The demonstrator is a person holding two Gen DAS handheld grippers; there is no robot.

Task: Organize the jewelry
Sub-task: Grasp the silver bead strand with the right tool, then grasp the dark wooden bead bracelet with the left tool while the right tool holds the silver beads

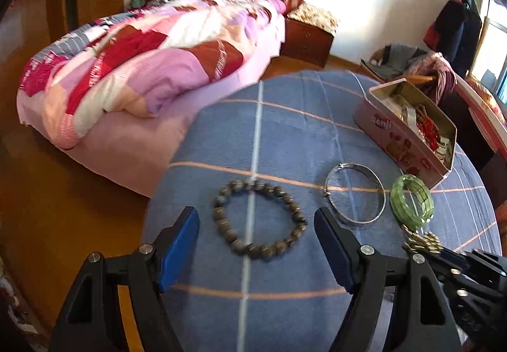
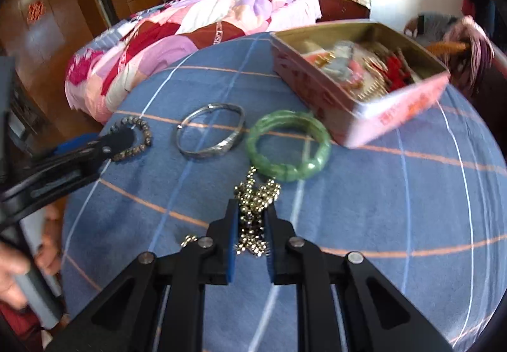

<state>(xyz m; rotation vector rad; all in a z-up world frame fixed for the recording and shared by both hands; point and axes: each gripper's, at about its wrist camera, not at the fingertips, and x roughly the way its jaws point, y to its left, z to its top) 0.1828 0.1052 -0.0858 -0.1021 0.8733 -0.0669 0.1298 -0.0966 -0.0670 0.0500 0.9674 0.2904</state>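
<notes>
While the right gripper [image 2: 250, 209] pinches a gold bead chain [image 2: 253, 199] just beside the green bangle [image 2: 288, 146], the left gripper [image 1: 256, 218] hangs wide open over the dark bead bracelet [image 1: 259, 218] on the blue cloth [image 1: 285, 130].

both wrist cameras look steeply down along their tongs, close over the tabletop [image 1: 285, 130]; both share the tin box [image 2: 364, 111] and bed [image 1: 142, 66].

Glossy metal bangle [image 2: 210, 130], polished green stone-like bangle [image 2: 289, 147], matt beads [image 1: 259, 218], fuzzy cloth [image 2: 364, 193], metal tin [image 2: 358, 79].
</notes>
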